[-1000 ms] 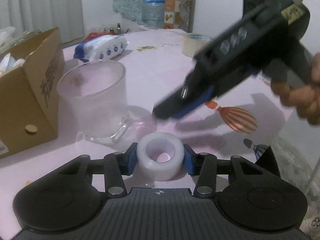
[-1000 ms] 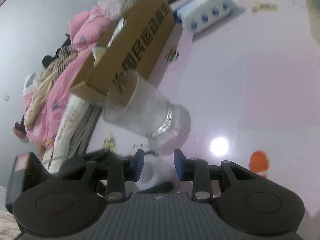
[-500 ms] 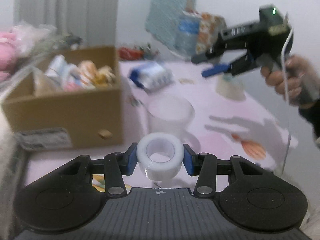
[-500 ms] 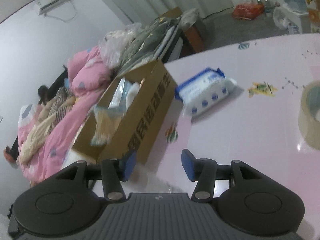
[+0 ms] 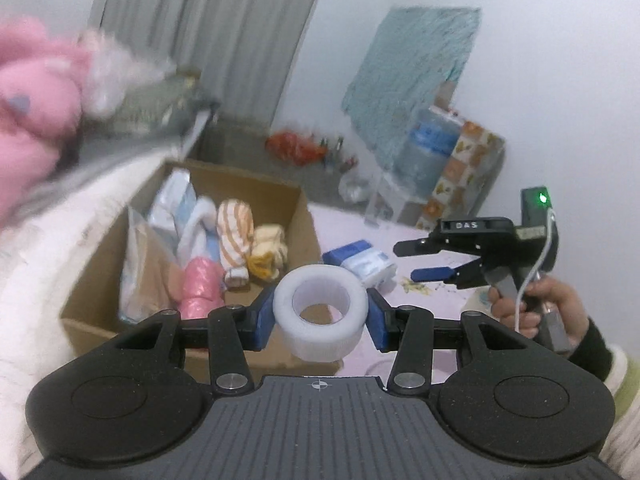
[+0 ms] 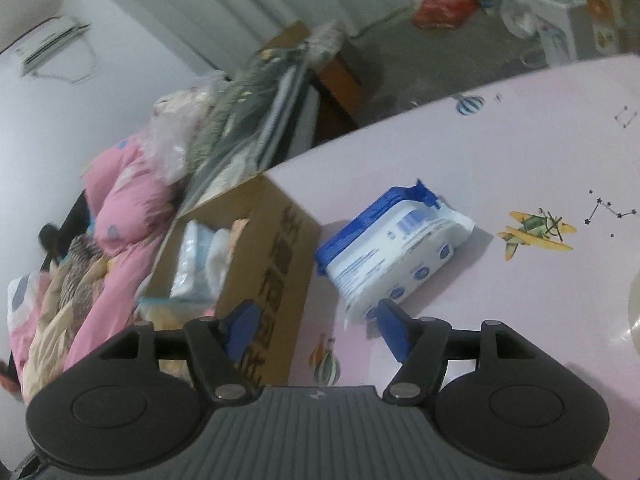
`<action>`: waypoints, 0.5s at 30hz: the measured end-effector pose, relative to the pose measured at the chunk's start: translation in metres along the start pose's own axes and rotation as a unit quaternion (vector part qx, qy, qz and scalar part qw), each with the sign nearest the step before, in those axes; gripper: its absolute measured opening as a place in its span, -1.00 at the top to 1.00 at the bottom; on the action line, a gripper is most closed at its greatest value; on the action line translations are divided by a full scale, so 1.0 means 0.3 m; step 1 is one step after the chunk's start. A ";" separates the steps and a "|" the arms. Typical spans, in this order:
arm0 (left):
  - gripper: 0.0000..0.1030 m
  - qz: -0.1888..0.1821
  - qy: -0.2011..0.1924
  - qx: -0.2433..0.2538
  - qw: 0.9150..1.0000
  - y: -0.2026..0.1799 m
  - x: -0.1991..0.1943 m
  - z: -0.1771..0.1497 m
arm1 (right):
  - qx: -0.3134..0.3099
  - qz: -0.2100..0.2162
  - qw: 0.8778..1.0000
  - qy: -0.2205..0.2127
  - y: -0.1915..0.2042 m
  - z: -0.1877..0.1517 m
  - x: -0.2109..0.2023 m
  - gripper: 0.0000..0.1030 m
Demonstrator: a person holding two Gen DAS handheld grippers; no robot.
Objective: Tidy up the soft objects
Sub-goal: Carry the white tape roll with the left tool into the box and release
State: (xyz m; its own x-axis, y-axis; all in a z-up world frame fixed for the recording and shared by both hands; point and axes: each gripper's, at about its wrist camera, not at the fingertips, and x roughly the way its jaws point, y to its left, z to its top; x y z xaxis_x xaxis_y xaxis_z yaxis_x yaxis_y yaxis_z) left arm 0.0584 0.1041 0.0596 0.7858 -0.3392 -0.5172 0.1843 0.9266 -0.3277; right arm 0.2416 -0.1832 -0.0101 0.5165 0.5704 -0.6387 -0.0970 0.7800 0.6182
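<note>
The left tongs are squeezing a soft white ring between their two blue pads. The ring looks like a roll of squishy tape, and it is up in the air, held flat with its hole facing up. Just past the tips of these tongs, a little to their left and lower down, sits an open cardboard box. Soft things are already inside it: a striped rolled cloth, a yellow cloth, a pink bundle and some bags. I think the ring is meant to go in there too. The right tongs are wide open and hold nothing. Just in front of their tips, a blue and white pack of wipes lies on the pink table, right beside the box wall. What could go wrong? The ring is soft, so a hard squeeze could squash it and a weak squeeze could let it slip. If the left tongs let go too early, the ring may hit the box edge and roll off onto the table. The picture is blurry at the left side, so aiming may be tricky.
</note>
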 end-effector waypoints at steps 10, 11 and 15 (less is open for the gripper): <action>0.11 0.081 0.169 -0.078 0.979 0.151 0.364 0.110 | 0.007 0.027 0.999 0.018 -0.067 0.001 0.064 -0.34; 0.11 0.090 0.179 -0.079 0.976 0.162 0.393 0.112 | 0.009 0.028 0.999 0.019 -0.075 0.002 0.064 -0.34; 0.11 0.111 0.222 -0.090 0.964 0.195 0.498 0.117 | 0.011 0.030 0.999 0.020 -0.099 0.004 0.065 -0.35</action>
State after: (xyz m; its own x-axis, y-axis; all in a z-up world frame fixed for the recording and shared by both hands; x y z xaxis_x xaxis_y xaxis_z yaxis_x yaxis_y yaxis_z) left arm 0.2072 0.1134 -0.0091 0.4564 -0.2088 -0.8649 -0.0969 0.9546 -0.2817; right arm 0.2556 -0.1957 -0.0403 0.4757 0.6266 -0.6173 -0.1076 0.7380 0.6662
